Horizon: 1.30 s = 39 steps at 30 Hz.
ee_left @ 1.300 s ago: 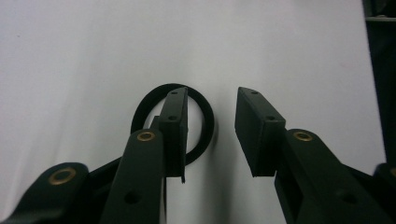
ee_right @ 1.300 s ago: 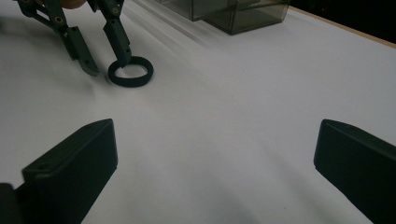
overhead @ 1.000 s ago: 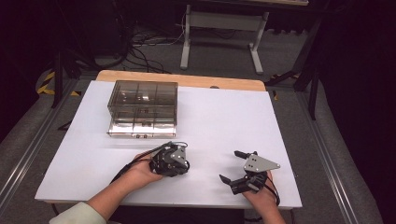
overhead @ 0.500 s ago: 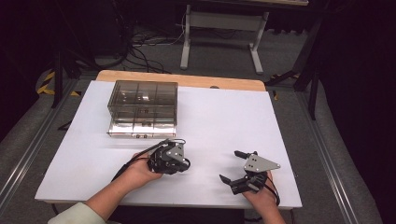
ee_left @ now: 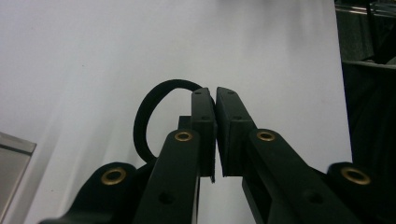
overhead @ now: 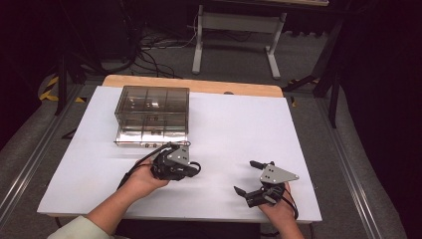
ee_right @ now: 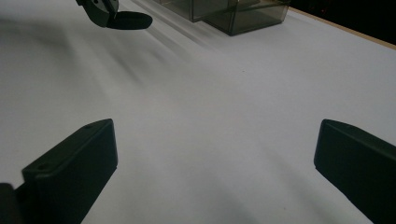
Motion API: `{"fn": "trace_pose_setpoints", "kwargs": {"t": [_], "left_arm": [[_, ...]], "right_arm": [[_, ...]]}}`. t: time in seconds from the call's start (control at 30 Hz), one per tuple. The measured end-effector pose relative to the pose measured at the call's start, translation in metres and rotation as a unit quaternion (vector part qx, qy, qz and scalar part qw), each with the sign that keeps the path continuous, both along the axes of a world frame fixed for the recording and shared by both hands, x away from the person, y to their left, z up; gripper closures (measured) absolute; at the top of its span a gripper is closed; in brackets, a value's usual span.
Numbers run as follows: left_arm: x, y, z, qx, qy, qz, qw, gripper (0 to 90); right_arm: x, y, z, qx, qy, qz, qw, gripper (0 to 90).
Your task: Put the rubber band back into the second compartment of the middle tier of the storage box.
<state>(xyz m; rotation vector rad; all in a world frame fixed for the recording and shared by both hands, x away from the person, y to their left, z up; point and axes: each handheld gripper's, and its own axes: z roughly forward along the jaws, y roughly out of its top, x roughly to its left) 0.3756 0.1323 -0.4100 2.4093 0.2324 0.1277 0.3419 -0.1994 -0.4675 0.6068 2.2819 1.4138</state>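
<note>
My left gripper is held low over the white table, just in front of a smoky clear compartment box. In the left gripper view its jaws stand pressed almost together with nothing between them, and a black loop of cable curls beside them. My right gripper rests near the table's front right, jaws spread wide and empty. The right gripper view looks between those jaws across bare table toward the box and the left gripper.
The box stands at the back left of the table, and its corner shows in the left gripper view. A wooden strip runs along the far edge. Beyond it are a metal stand and floor cables.
The left gripper has crept a little farther from the person, toward the box. The right gripper has stayed where it was.
</note>
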Motion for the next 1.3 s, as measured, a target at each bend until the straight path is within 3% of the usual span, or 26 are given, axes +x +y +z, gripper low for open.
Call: {"fn": "trace_pose_setpoints", "kwargs": {"t": [0.53,1.3], "left_arm": [[0.005,0.018,0.021,-0.015,-0.016,0.030,0.9993,86.4],[0.010,0.036,0.030,-0.034,-0.028,0.065,0.9969,86.2]], "right_arm": [[0.000,0.000,0.000,0.001,0.000,0.000,1.0000,0.3],[0.000,0.000,0.000,0.000,0.000,0.000,1.0000,0.3]]}}
